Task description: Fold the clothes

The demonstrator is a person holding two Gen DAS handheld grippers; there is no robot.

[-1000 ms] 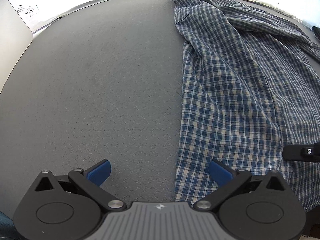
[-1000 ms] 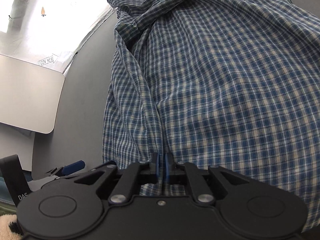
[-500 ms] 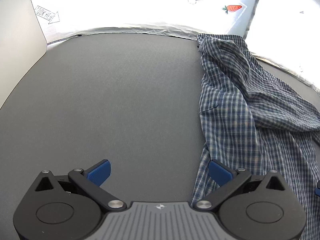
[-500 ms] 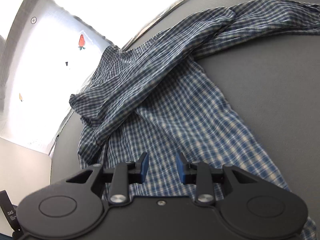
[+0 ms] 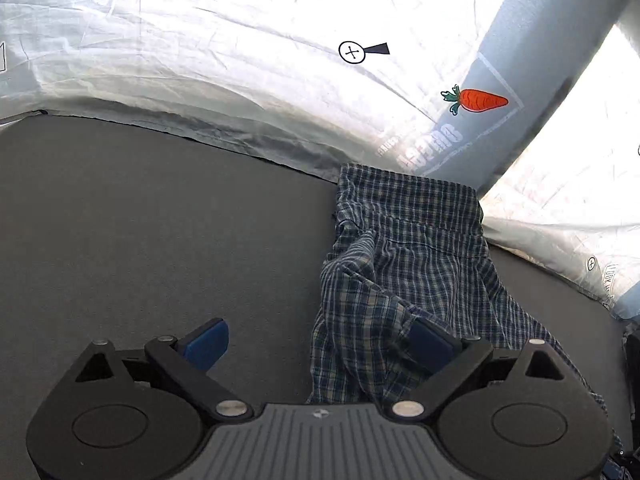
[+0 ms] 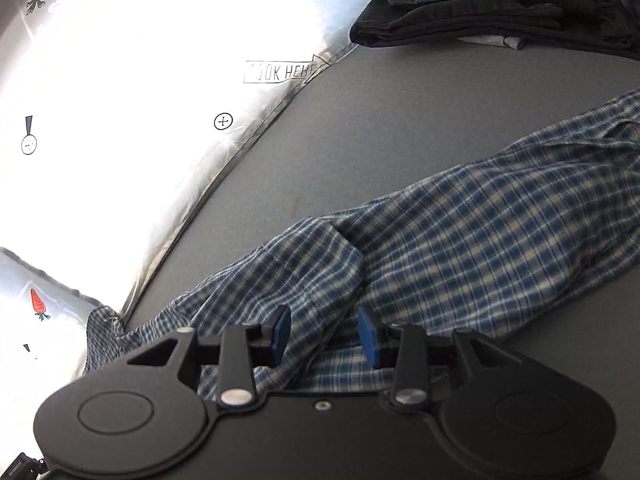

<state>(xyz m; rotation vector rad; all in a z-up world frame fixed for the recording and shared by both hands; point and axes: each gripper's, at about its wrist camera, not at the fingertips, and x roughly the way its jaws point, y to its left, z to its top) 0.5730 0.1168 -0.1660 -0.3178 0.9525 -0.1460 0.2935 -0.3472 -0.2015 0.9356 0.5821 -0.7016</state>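
Observation:
A blue and white plaid shirt [image 5: 404,276] lies crumpled on the dark grey table [image 5: 140,232]. In the left wrist view my left gripper [image 5: 320,344] is wide open, its right finger over the shirt's near edge, its left finger over bare table. In the right wrist view the shirt [image 6: 460,240] stretches to the right with a sleeve running out. My right gripper [image 6: 324,334] is open and empty, just above a rumpled fold of the shirt.
A stack of folded dark and denim clothes [image 6: 492,4] sits at the table's far right corner. A white printed backdrop [image 5: 240,60] with carrot marks borders the table's far edge [image 6: 240,152].
My right gripper has opened and let go of the shirt. Both grippers have moved toward the shirt's far end by the backdrop, so the views now show the collar end and the sleeve.

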